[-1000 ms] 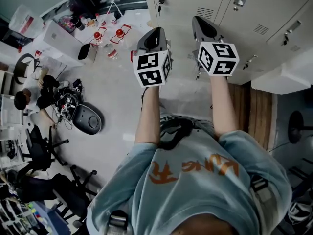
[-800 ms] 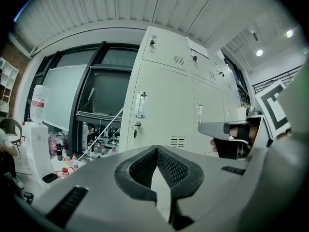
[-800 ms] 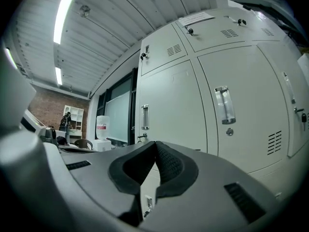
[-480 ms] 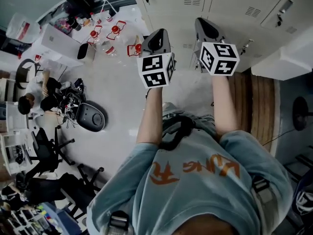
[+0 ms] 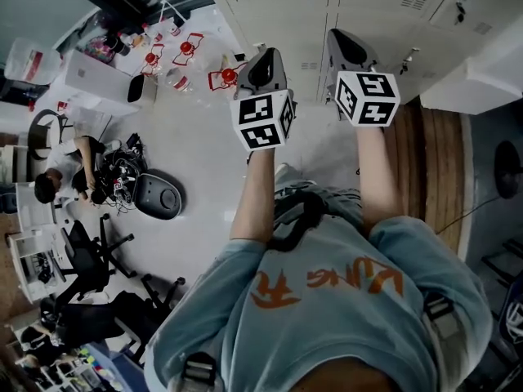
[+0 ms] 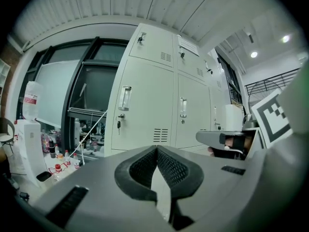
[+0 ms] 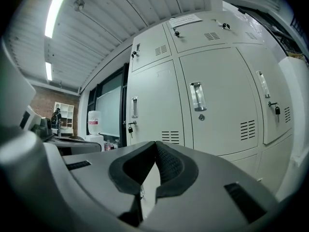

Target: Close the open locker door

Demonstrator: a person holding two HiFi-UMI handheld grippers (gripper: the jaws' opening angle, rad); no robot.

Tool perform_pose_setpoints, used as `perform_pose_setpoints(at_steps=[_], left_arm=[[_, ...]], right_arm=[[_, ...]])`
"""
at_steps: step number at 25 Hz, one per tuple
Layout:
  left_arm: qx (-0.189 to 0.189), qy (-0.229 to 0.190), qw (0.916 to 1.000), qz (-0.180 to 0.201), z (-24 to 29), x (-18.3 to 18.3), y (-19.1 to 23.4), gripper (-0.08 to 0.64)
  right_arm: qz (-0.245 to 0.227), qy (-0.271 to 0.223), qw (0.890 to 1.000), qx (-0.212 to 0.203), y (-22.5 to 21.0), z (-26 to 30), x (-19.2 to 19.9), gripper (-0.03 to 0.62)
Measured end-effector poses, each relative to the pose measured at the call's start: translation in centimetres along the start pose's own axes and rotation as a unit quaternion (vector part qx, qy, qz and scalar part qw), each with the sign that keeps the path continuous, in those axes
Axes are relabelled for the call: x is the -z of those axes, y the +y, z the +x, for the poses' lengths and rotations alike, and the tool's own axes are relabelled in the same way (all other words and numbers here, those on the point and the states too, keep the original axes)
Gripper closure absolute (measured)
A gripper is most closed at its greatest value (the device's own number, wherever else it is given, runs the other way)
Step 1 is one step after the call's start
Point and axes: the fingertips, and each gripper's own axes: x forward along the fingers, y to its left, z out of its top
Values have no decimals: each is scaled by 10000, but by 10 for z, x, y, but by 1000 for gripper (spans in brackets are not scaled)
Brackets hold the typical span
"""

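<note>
A row of pale grey lockers (image 5: 368,2) runs along the top of the head view, and the doors facing me are closed. At the right a pale panel (image 5: 478,68) sticks out from the row and looks like the open door. It shows at the right edge of the right gripper view as a pale panel (image 7: 298,105). My left gripper (image 5: 260,62) and right gripper (image 5: 343,41) are held side by side, pointing at the lockers and short of them. In their own views the left gripper (image 6: 157,150) and right gripper (image 7: 155,148) are shut with nothing between the pads.
Several red-capped bottles (image 5: 186,49) and a white box (image 5: 102,78) stand on the floor at the left. A round black device (image 5: 158,196), office chairs (image 5: 86,256) and a seated person (image 5: 61,178) lie further left. A wooden strip (image 5: 433,162) runs under the panel.
The lockers have slid toward the top of the head view and more floor shows at the left. Both grippers stay shut and side by side.
</note>
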Motion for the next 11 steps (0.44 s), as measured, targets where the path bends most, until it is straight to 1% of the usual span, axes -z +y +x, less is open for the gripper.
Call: perform_pose_setpoints(at_steps=[5, 11], left_arm=[[-79, 36, 10000, -15, -7, 4, 4, 543], [-169, 194, 9995, -183, -18, 17, 17, 543]], right_arm=[[-108, 38, 9999, -30, 6, -4, 7, 597], [-76, 164, 9997, -139, 20, -8, 20, 597]])
